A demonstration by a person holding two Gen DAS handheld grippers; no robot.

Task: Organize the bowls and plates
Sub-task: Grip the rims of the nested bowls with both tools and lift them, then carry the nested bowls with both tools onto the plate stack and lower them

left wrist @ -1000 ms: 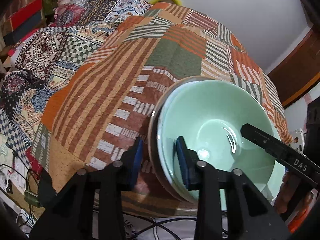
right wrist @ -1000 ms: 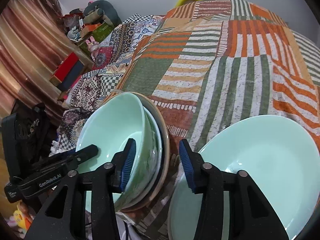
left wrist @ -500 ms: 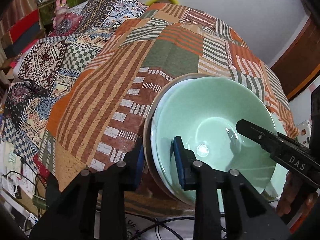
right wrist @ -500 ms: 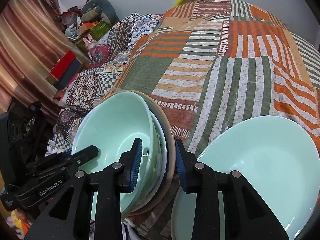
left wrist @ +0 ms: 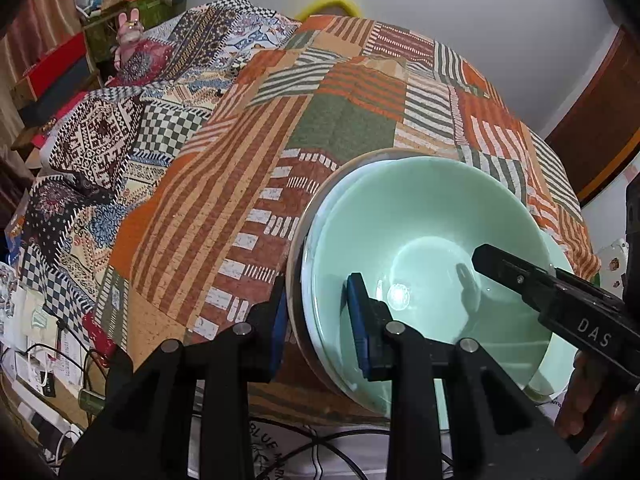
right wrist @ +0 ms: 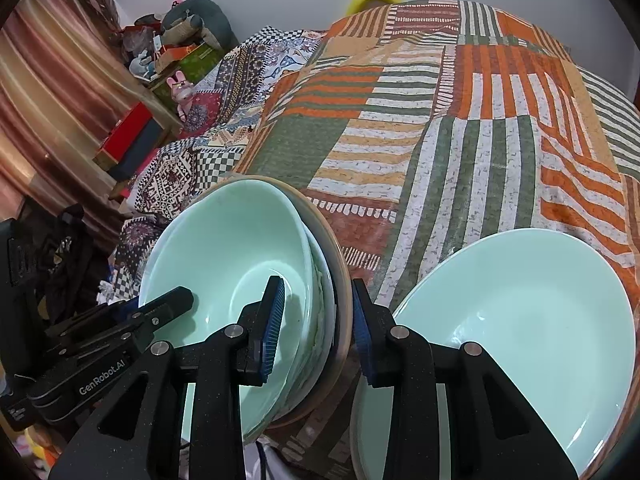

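Your left gripper [left wrist: 316, 320] and right gripper [right wrist: 314, 330] each clamp opposite rims of the stacked green bowls [right wrist: 228, 264], lower centre, above the patchwork blanket [right wrist: 460, 128]. A green plate [right wrist: 520, 320] sits lower right.

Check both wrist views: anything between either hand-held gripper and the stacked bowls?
Nothing visible. The left hand-held gripper and the right hand-held gripper each already straddle the rim of the stacked bowls from opposite sides, pads against it. The separate green plate sits beside the stack, clear of both.
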